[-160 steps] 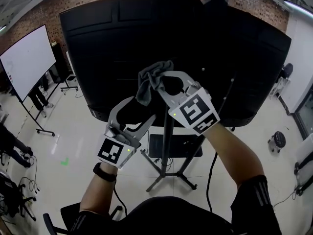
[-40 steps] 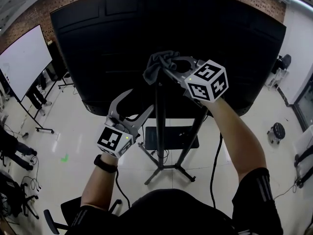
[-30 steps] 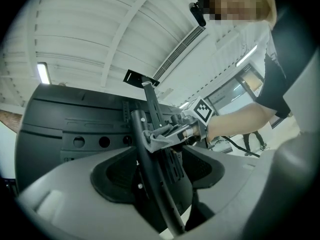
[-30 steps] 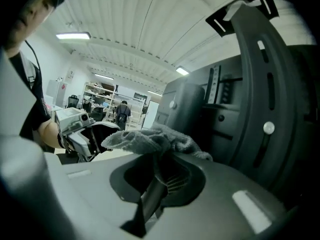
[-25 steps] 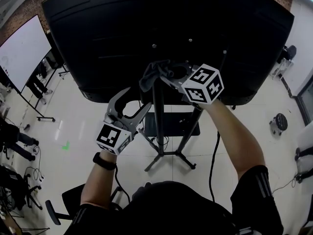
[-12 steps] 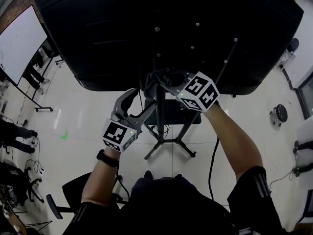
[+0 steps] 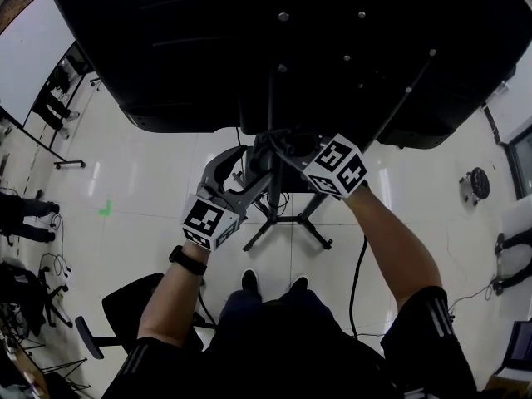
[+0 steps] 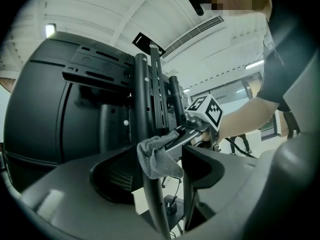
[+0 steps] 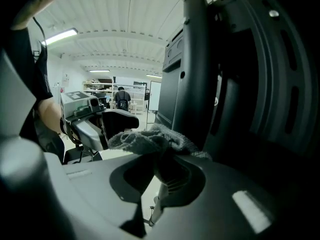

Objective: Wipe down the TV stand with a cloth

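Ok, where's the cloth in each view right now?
Head view: cloth at centre, against the pole.
Left gripper view: cloth at centre, bunched against the pole.
Right gripper view: cloth at centre, pinched in the right tongs, before the pole.
Shared landmark: the stand's black pole.

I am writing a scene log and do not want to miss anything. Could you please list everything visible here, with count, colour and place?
TV: one, black, back side, filling the top of the head view.
stand pole: one, black, under the TV.
cloth: one, grey, at the pole.
whiteboard: one, white, far left.
chair: one, black, lower left on the floor.
left gripper: one, grey, jaws apart with the pole between them.
right gripper: one, grey, jaws shut on the cloth.
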`<state>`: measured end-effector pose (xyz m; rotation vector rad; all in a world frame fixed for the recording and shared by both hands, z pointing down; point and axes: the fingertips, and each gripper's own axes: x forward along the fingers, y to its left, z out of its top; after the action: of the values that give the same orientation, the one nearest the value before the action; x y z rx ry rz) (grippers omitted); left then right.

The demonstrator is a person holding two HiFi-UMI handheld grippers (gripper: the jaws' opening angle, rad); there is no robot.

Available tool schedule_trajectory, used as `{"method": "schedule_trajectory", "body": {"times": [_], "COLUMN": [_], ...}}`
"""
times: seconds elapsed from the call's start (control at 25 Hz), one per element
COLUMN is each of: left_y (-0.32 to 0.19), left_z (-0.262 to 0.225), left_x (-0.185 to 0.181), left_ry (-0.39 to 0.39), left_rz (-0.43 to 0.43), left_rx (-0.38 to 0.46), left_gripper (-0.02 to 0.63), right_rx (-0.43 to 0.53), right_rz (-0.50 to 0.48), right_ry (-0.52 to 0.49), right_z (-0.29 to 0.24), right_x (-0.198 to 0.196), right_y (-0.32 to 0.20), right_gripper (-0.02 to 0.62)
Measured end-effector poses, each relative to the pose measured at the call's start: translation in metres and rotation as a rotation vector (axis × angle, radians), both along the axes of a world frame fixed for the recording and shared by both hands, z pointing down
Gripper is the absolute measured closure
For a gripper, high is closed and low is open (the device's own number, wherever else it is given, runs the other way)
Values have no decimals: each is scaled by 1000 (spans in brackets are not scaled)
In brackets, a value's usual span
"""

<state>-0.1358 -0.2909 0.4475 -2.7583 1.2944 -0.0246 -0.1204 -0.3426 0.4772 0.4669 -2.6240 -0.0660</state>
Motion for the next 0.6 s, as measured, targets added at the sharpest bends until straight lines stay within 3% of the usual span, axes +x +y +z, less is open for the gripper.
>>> {"method": "schedule_trajectory", "body": {"times": [0.6], "left_y": [-23], "left_z": [147], "left_x": [12], "left_ry": [-16], "left_rz": [24], "left_rx": [-194], "left_gripper": [278], "right_rx": [-124], "right_rz": [67], "right_ry": [55], "right_z": [155], "right_x": [7], "right_y": [2], "right_gripper": [565]}}
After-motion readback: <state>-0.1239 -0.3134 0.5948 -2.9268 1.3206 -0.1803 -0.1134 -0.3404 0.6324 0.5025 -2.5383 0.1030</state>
